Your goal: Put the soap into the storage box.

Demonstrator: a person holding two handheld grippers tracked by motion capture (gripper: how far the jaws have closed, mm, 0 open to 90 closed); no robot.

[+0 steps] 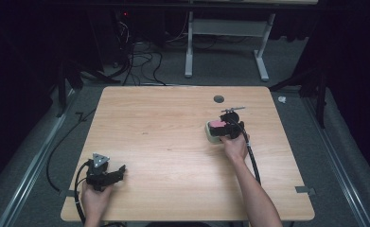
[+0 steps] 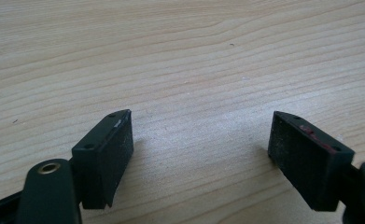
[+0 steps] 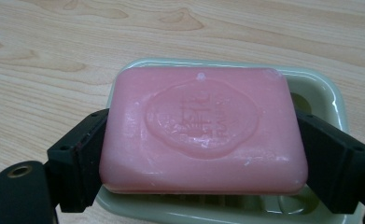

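My right claw [image 3: 203,154] clamps the pink embossed soap bar [image 3: 202,130] over its pale green dish [image 3: 332,100]; I should lift straight, squeezing gently, while my left claw [image 2: 201,154] rests wide open, empty.

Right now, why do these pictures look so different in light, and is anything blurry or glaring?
High view: the table is lit while its surroundings fall dark, and small things look soft. Left gripper view: even light, sharp wood grain, faint shadows beside the left gripper pads. Right gripper view: the pink soap shows soft sheen, and the pale dish rim glints; the right gripper pads are crisp.
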